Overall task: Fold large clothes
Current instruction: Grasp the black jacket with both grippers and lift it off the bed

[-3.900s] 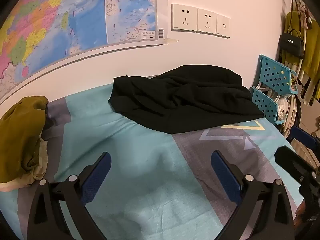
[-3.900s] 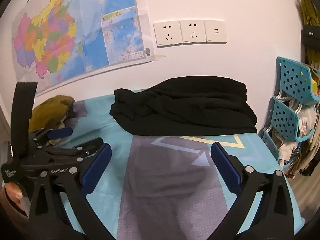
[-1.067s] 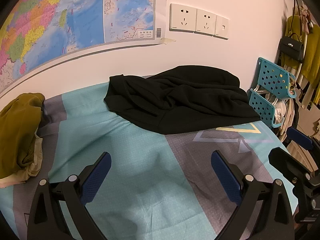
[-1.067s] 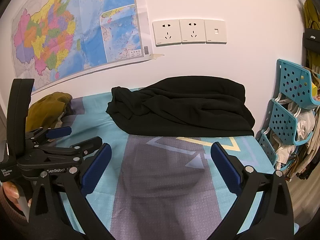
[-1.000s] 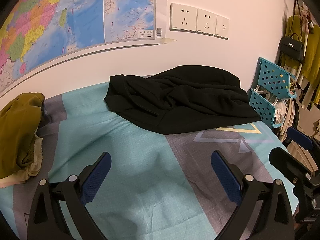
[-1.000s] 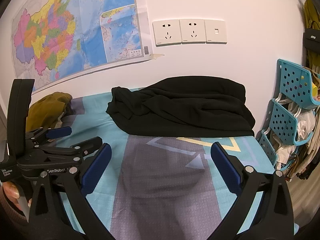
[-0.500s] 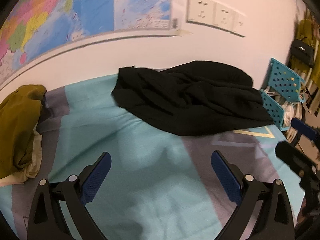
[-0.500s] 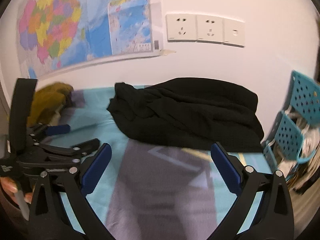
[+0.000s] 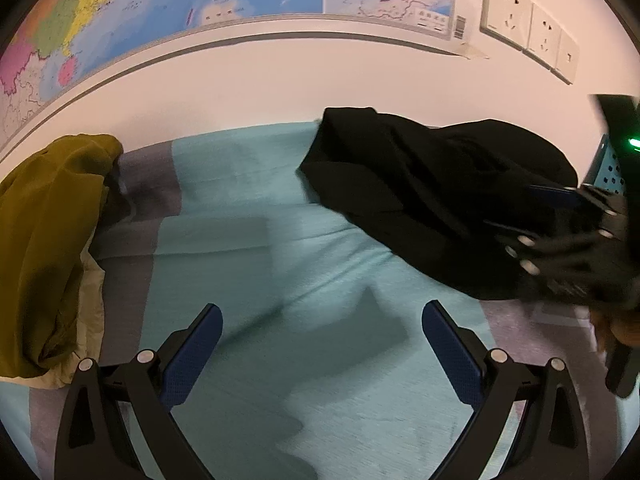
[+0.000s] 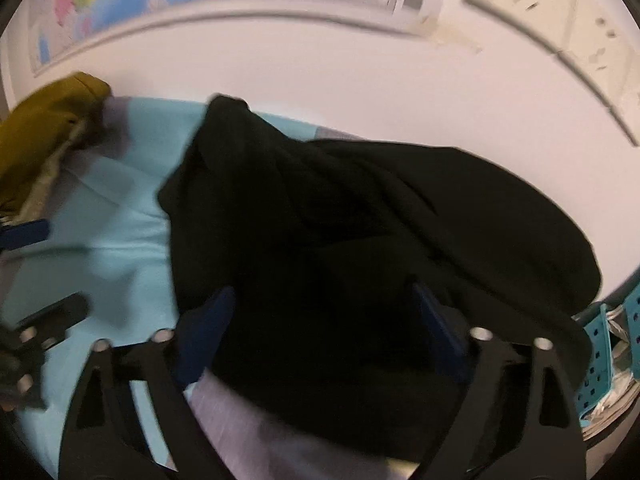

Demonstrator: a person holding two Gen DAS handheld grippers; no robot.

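Observation:
A crumpled black garment (image 9: 420, 192) lies on the bed against the wall, also filling the right wrist view (image 10: 340, 240). My right gripper (image 10: 320, 320) is open, its blue-padded fingers straddling the garment's near edge; it also shows in the left wrist view (image 9: 560, 232) over the garment's right part. My left gripper (image 9: 320, 340) is open and empty above the bare turquoise bedsheet (image 9: 260, 280), to the left of the garment.
An olive-yellow pile of clothes (image 9: 44, 240) lies at the bed's left end. A map (image 9: 160, 8) and wall sockets (image 9: 528, 28) are on the wall behind. A turquoise perforated rack (image 10: 608, 352) stands at the bed's right end.
Both grippers have moved forward toward the wall. The right gripper has dropped onto the black garment; the left has swung left over the sheet.

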